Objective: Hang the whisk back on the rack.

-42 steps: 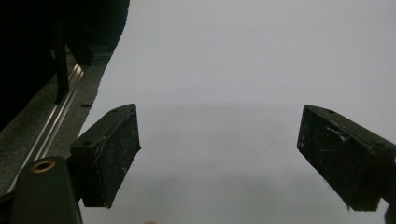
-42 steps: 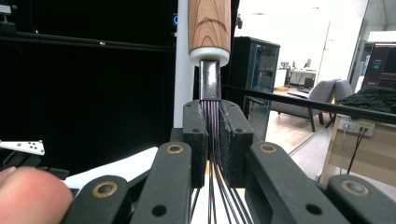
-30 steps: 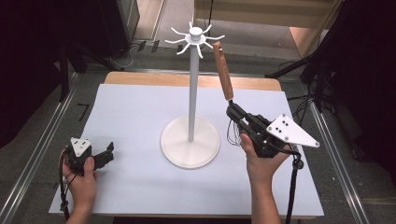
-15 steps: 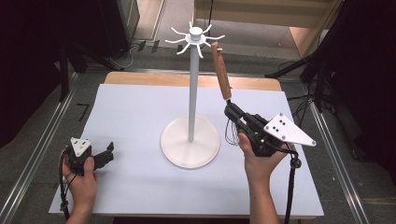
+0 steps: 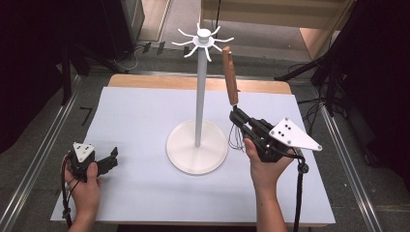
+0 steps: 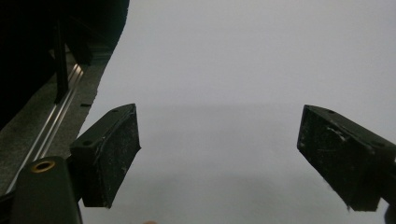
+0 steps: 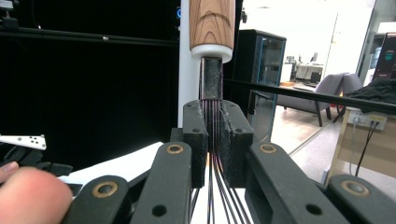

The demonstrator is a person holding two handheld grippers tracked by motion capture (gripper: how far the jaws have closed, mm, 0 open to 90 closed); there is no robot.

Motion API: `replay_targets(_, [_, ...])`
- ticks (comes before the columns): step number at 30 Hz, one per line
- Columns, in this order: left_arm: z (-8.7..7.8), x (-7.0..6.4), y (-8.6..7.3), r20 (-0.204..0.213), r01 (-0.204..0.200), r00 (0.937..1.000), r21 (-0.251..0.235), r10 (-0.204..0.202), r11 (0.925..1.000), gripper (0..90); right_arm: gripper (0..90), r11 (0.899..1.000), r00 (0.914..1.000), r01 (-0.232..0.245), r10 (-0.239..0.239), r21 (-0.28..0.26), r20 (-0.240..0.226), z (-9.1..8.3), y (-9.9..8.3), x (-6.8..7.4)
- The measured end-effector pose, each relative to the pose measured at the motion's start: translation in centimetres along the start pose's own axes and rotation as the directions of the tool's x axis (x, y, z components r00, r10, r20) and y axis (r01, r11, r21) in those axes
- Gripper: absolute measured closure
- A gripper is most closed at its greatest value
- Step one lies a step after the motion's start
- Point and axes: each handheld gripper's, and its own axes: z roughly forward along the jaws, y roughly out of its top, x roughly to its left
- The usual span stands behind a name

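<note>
A whisk (image 5: 230, 77) is clamped by its wires in the right hand-held gripper (image 5: 238, 117), handle up beside the white stand (image 5: 197, 145). The left hand-held gripper (image 5: 112, 158) is held apart over the desk (image 5: 135, 116).

The tall white stand (image 5: 197, 140) sits in the middle of the table (image 5: 145, 116), and its hooks (image 5: 203, 41) stick out up top. Bare table lies on both sides of it. The whisk (image 5: 230, 77) stands up just right of the pole.
</note>
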Motion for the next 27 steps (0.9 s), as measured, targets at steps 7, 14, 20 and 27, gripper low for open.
replay_targets(7, [0.0,0.0,0.0,0.001,0.000,1.0000,-0.002,0.000,1.0000,14.0,82.3,1.000,0.9997,-0.021,0.021,-0.001,-0.012,0.2,0.0,-0.1])
replay_targets(14, [0.0,0.0,0.0,0.001,0.001,1.0000,-0.002,-0.001,1.0000,14.0,57.1,0.999,0.9990,-0.044,0.044,-0.009,0.006,-0.5,-0.2,-0.9])
replay_targets(20, [0.0,0.0,0.0,0.000,-0.001,1.0000,-0.002,0.001,1.0000,14.0,42.1,0.998,0.9952,-0.067,0.065,0.016,0.072,-1.7,-1.0,-1.8])
replay_targets(27, [0.0,0.0,0.0,-0.003,-0.002,1.0000,-0.002,0.002,1.0000,14.0,33.1,0.996,0.9885,-0.062,0.053,0.062,0.141,-2.8,-2.5,-2.8])
